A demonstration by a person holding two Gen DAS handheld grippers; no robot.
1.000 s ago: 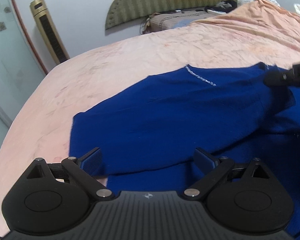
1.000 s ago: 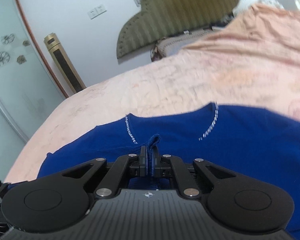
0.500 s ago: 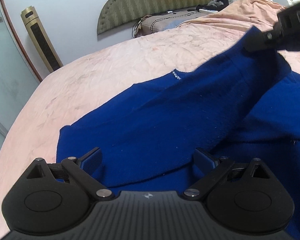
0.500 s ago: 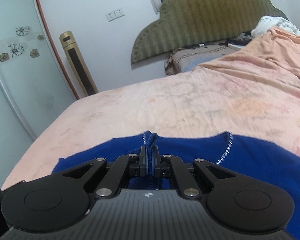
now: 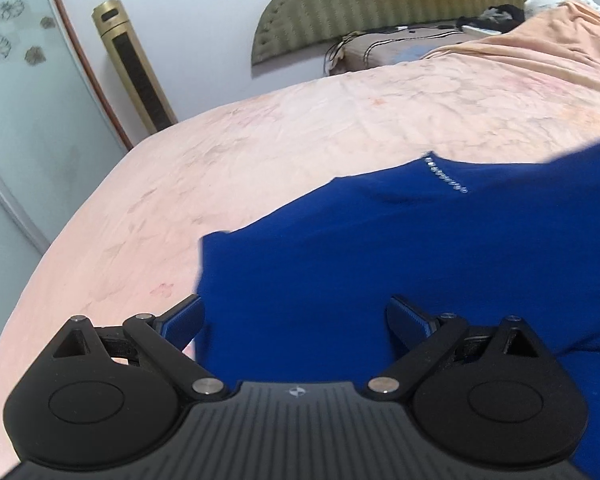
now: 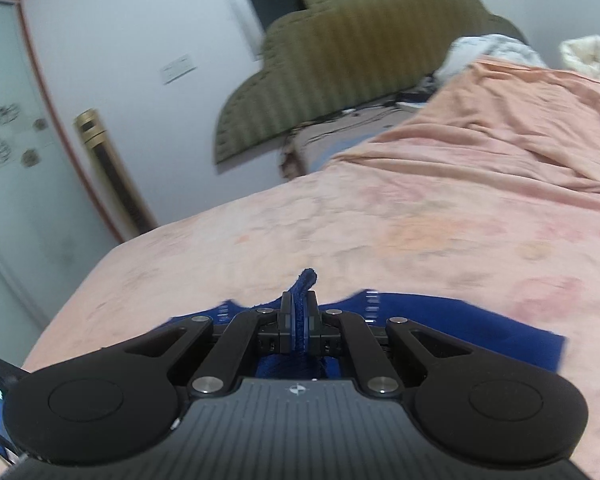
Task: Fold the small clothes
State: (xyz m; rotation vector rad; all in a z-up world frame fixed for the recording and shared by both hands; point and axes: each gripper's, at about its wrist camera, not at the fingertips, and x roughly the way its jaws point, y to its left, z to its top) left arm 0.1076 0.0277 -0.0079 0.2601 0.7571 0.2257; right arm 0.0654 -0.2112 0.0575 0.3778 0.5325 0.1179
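Blue garment (image 6: 300,312) in right tool (image 6: 299,322)

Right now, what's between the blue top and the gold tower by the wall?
Only bare pink bedspread lies between the blue top and the gold tower, then the bed's edge. The left wrist view shows it best.

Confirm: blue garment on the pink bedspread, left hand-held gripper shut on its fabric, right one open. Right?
Sides are swapped. The right wrist view shows the right hand-held gripper shut on a fold of the blue garment. The left wrist view shows the left hand-held gripper open over the cloth, gripping nothing. The garment does lie on the pink bedspread.
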